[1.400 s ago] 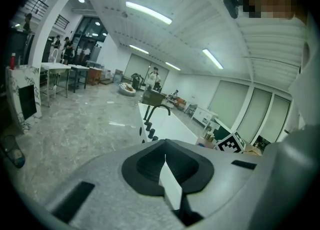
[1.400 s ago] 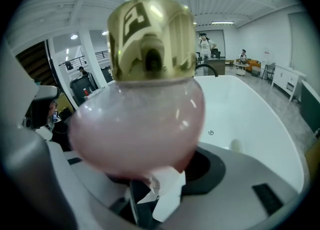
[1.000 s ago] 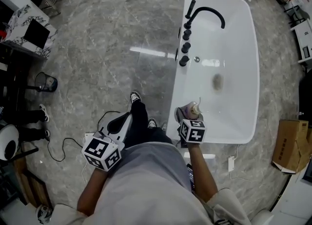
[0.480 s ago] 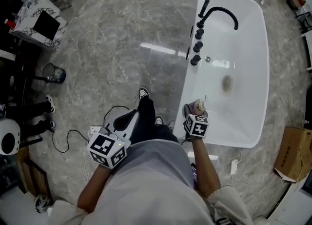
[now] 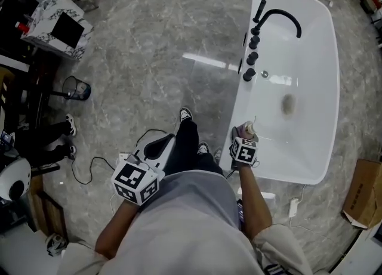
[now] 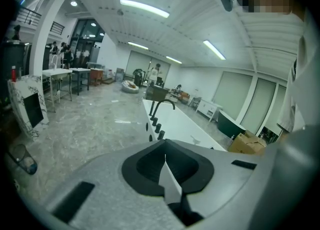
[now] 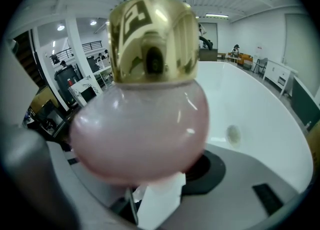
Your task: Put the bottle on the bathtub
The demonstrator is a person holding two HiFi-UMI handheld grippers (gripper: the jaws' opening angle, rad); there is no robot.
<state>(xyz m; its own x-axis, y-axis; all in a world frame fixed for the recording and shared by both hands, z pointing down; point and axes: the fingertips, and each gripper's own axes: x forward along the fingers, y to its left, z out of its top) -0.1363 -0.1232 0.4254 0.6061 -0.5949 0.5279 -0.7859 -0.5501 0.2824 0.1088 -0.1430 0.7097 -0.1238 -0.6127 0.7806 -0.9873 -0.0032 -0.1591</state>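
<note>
A round pink bottle with a gold collar and white top fills the right gripper view. My right gripper is shut on the bottle and holds it upright over the near left rim of the white bathtub. Whether the bottle touches the rim I cannot tell. The bathtub basin lies behind the bottle. My left gripper hangs low at my left side, over the floor, away from the tub. Its jaws are shut with nothing between them.
A black faucet and black knobs line the tub's left rim, and a drain sits in the basin. A cardboard box lies right of the tub. A bin and a cable are on the marble floor.
The head camera has shifted, so the tub sits further right in the picture. My right gripper keeps the bottle at the tub's near left rim. The left gripper has barely moved.
</note>
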